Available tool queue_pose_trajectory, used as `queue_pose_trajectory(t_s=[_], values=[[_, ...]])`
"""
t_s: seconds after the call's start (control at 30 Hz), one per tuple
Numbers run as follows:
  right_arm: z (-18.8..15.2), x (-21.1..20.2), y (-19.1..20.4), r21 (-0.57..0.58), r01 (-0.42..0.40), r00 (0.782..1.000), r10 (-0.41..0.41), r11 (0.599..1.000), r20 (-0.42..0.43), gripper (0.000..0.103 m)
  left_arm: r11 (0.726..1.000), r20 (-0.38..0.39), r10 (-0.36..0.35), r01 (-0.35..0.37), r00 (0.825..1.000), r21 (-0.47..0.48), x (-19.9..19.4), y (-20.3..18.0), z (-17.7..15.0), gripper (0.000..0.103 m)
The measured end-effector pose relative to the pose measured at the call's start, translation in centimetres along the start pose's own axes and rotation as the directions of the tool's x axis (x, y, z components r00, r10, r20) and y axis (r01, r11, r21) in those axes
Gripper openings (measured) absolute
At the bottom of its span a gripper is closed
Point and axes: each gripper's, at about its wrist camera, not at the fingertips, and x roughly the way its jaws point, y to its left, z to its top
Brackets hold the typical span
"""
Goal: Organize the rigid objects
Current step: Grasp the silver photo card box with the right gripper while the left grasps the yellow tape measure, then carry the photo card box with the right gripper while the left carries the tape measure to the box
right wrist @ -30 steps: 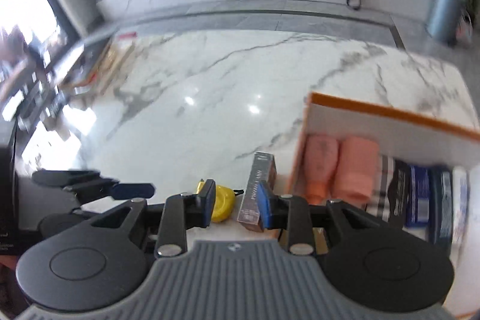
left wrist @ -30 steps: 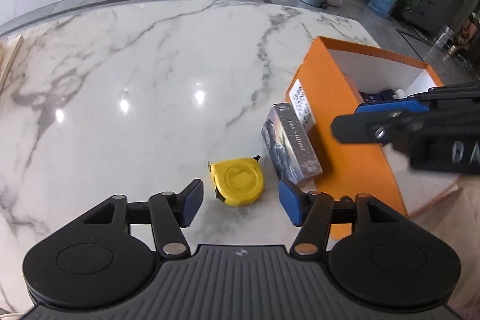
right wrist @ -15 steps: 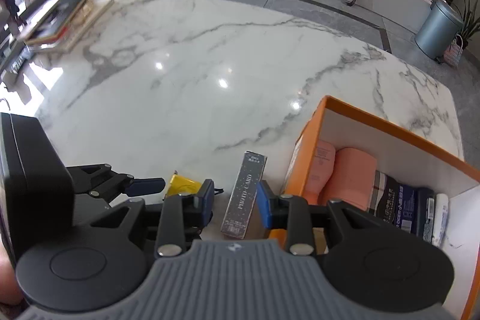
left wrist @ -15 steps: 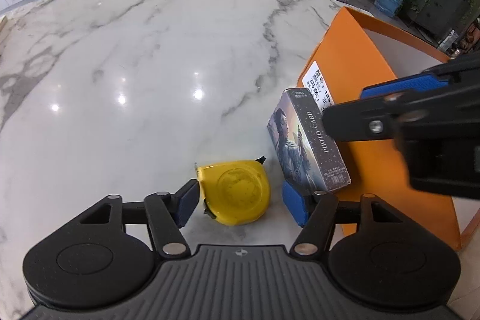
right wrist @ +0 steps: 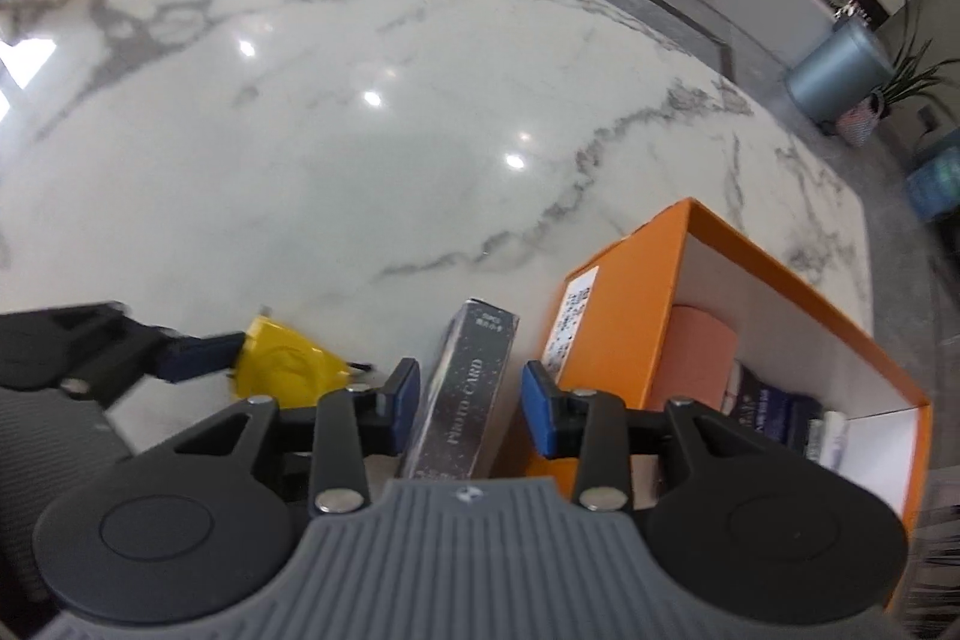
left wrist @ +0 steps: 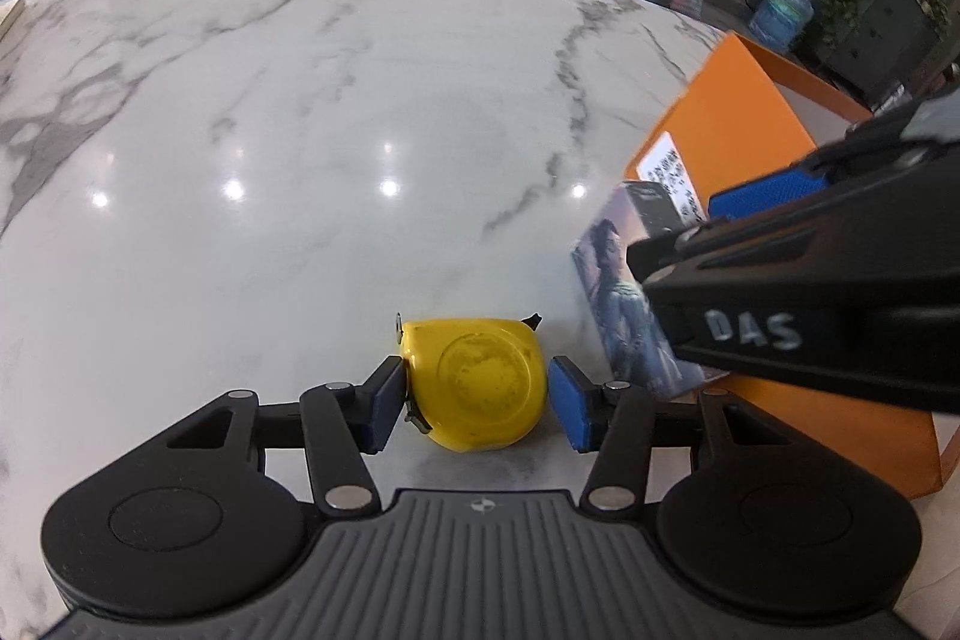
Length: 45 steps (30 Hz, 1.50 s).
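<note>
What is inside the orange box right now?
Inside the orange box, two pinkish-orange rolls, a dark printed packet and a white item show. The right gripper's body hides the box's near end.

From the left wrist we lose most of the card box [left wrist: 624, 298] and the orange box [left wrist: 738, 142] behind the right gripper's [right wrist: 468, 403] dark body. From the right wrist, the card box's near end slips under that gripper's grey housing, and the packages [right wrist: 774, 409] inside the orange box are half hidden by its wall, their print too small for us to read.
</note>
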Motion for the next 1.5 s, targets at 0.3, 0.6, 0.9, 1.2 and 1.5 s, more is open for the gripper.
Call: queue_pose_trajectory(t_s=[0.3, 0.6, 0.9, 1.2, 1.5], values=[[0.7, 2.0, 1.6, -0.022, 0.054, 0.996, -0.055, 0.998, -0.067, 0.039, 0.997, 0.007, -0.021, 0.022, 1.0, -0.075, -0.2, 1.8, 0.4, 0.06], [0.4, 1.0, 0.4, 0.111, -0.106, 0.992, 0.113, 0.988, -0.052, 0.023, 0.989, 0.01, -0.04, 0.041, 0.999, -0.139, -0.5, 3.3, 0.5, 0.063], [-0.5, 1.2, 0.0, 0.168, -0.164, 0.985, 0.171, 0.972, -0.025, 0.028, 0.995, 0.028, 0.028, -0.026, 0.999, -0.093, -0.5, 2.4, 0.3, 0.077], [-1.9, 2.1, -0.7, 0.213, -0.238, 0.97, 0.243, 0.948, 0.003, 0.024, 0.979, 0.037, 0.202, -0.202, 0.979, 0.002, 0.2, 0.0, 0.0, 0.075], [-2.5, 1.4, -1.1, 0.213, -0.306, 0.952, 0.299, 0.928, 0.065, 0.023, 0.961, 0.044, 0.271, -0.273, 0.962, 0.044, 0.6, -0.8, 0.2, 0.06]])
